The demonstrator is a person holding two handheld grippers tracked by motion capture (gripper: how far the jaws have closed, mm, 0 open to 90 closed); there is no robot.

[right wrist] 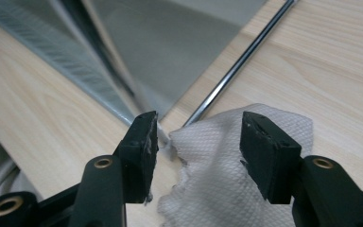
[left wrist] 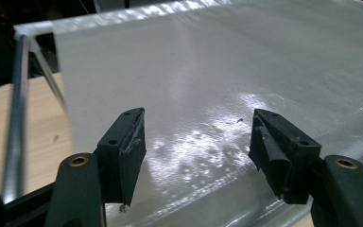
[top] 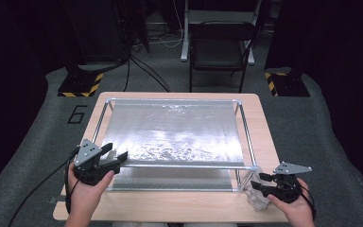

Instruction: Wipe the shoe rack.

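- On the wooden table [top: 179, 208] stands a metal frame [top: 248, 142] with a shiny plastic sheet [top: 170, 132] stretched across its top, wet patches glinting near the front edge.
- The left gripper [top: 118, 158] sits at the near left corner of the frame, held in the person's left hand [top: 87, 191], jaws pointing over the front bar toward the sheet.
- In the left gripper view, that left gripper [left wrist: 198, 142] has its jaws standing wide, nothing between the pads; the glistening sheet [left wrist: 227, 71] spreads out beyond them and the frame's bar [left wrist: 16, 118] runs up the left side.
- Over on the other side, the right gripper [top: 263, 182] hovers at the near right corner, gripped by the right hand [top: 295, 208].
- A crumpled white paper towel [top: 257, 198] lies on the table just beside the frame's front right leg, under the right gripper's tips.
- The right gripper view shows the right gripper [right wrist: 198, 142] with jaws well apart, pads pressing on nothing; the paper towel [right wrist: 208, 189] lies on the wood below and between them, free of any grip.
- In that same view a thin frame rod [right wrist: 236, 61] runs away diagonally, its near end meeting the towel's edge, with the sheet's reflection [right wrist: 170, 47] behind it.
- Beyond the table, a dark folding chair [top: 220, 47] stands on the grey floor [top: 321, 118].
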